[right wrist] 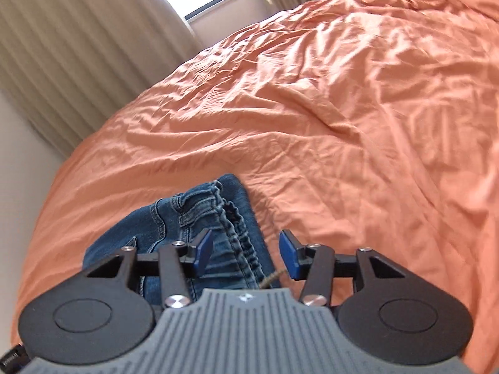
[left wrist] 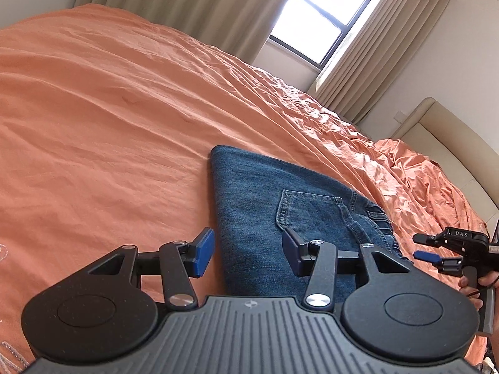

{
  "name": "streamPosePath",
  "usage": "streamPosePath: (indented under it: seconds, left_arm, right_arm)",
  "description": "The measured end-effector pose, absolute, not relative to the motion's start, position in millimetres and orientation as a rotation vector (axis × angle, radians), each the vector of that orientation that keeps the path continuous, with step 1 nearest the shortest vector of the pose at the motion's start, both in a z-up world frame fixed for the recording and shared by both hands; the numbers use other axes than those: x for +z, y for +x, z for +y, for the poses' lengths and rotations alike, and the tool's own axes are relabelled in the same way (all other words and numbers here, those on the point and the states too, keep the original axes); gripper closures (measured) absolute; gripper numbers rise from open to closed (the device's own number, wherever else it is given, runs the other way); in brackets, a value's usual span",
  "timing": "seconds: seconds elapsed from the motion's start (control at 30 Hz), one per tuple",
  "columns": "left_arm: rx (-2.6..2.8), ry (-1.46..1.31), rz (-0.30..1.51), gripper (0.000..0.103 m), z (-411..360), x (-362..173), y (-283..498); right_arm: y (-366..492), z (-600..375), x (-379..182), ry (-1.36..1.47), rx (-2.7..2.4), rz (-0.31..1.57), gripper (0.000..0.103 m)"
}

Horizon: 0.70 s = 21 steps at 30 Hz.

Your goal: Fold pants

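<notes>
Blue denim pants lie folded in a compact stack on the orange bedspread, back pocket up. My left gripper is open and empty, hovering over the folded edge nearest me. In the right wrist view the pants show their elastic waistband end. My right gripper is open and empty just above that waistband edge. It also shows in the left wrist view at the far right, held by a hand, beside the pants.
The wrinkled orange bedspread covers the whole bed. Beige curtains and a bright window stand beyond the bed. A cream headboard is at the right.
</notes>
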<state>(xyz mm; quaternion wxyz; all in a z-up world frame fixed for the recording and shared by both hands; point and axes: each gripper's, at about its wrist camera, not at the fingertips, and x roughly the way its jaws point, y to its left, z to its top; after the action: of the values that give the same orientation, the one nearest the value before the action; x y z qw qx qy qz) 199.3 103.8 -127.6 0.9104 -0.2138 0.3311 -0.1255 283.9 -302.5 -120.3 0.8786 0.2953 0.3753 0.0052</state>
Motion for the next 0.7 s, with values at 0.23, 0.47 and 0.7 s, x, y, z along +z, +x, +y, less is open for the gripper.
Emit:
streamPosePath:
  seconds: [0.23, 0.47, 0.7]
  left_arm:
    - [-0.266, -0.33, 0.715, 0.041, 85.2, -120.7, 162.9]
    - [-0.362, -0.113, 0.757, 0.04, 53.0, -111.3, 129.4]
    - [-0.177, 0.1, 0.83, 0.057, 29.6, -143.2, 129.3]
  right_arm:
    - [253.4, -298.9, -156.0, 0.848, -0.026, 0.852, 0.058]
    - [262.1, -286.1, -162.6, 0.809, 0.032, 0.843, 0.065]
    - [259.6, -296.0, -173.0, 0.896, 0.052, 0.839, 0.07]
